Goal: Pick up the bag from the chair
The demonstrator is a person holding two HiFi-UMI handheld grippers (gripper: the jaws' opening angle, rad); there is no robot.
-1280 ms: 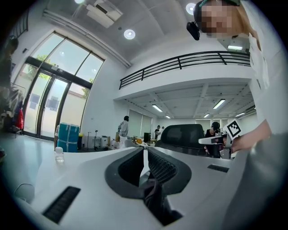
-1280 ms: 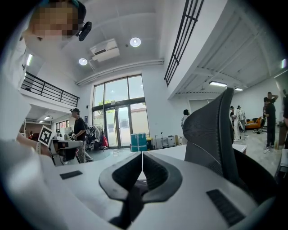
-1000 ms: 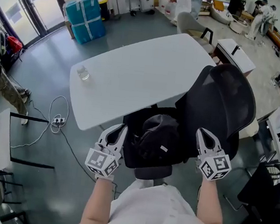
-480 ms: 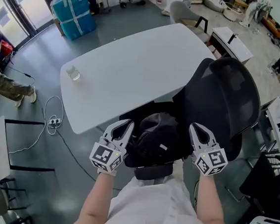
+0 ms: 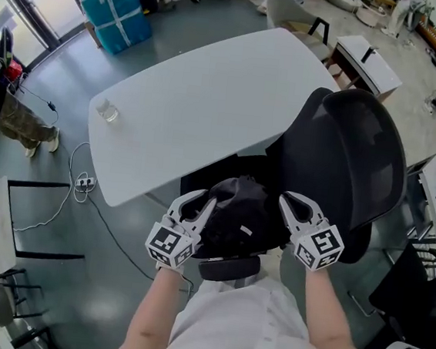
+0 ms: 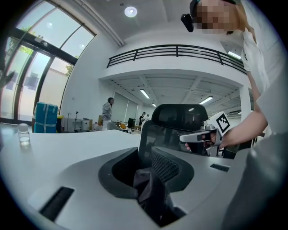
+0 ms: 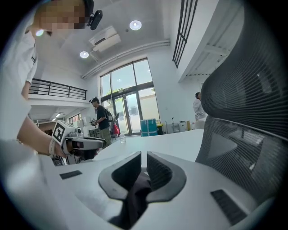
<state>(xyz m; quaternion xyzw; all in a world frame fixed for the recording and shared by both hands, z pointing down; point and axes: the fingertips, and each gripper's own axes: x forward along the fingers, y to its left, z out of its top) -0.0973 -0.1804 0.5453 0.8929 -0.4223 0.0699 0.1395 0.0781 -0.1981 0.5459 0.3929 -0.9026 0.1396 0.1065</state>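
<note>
The pickup has barely begun. The bag (image 5: 238,217) lies slumped in the middle of the seat of the chair (image 5: 355,157), not lifted at all, and I have both tools down at it, 1 on each side.

My left gripper (image 5: 198,204) sits at the bag's left flank, over the seat's left side. Its jaws have just been opening and now stand partly spread. In the left gripper view a fold of dark cloth sits low in the gap, but the pads are not pressing on it.

My right gripper (image 5: 292,203) is at the bag's right flank, close in front of the chair's backrest. Its jaws are pressed together with only a thin slit between them. Dark cloth shows in the hollow below the tips in the right gripper view, and I judge that to be the bag lying under them, not a pinch.

So the approach is done. What is left is to close on the cloth or a strap on both sides and raise the bag clear of the seat.

Compared with 1 second ago, both grippers have come down from the seat's front corners and moved inward against the bag. The left one was shut then. The bag itself has stayed in the same spot on the seat.
</note>
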